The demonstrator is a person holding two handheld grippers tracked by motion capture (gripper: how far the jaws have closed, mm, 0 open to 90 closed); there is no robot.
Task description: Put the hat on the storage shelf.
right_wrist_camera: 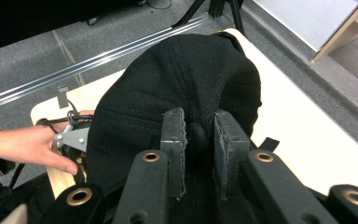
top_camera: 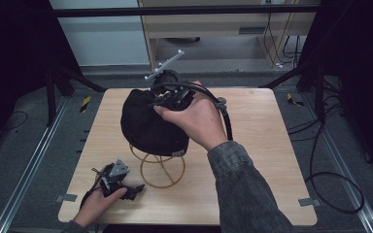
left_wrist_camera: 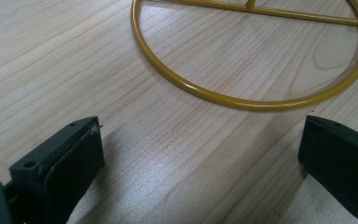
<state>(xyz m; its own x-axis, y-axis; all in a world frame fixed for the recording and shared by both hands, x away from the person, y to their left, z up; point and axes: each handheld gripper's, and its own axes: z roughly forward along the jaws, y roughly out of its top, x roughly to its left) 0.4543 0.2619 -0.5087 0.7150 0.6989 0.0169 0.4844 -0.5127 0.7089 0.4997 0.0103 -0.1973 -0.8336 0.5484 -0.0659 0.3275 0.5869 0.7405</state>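
1. A black cap [top_camera: 148,124] sits on top of a yellow wire stand [top_camera: 161,170] near the middle of the wooden table [top_camera: 262,145]; in the high view its crown faces up and hides the upper part of the stand
2. The right gripper [top_camera: 172,94] is held by the right hand [top_camera: 194,119] above the far right side of the cap. In the right gripper view its jaws are clenched on the small button [right_wrist_camera: 198,135] at the crown of the cap [right_wrist_camera: 177,88], the pads [right_wrist_camera: 175,140] pressing it from both sides
3. The left gripper [top_camera: 119,182] rests low at the near left of the table, held by the left hand [top_camera: 94,206], just left of the stand's round base
4. In the left gripper view its jaws stand wide apart and released, with bare table [left_wrist_camera: 74,70] between them; the stand's base ring [left_wrist_camera: 242,100] lies just beyond, untouched
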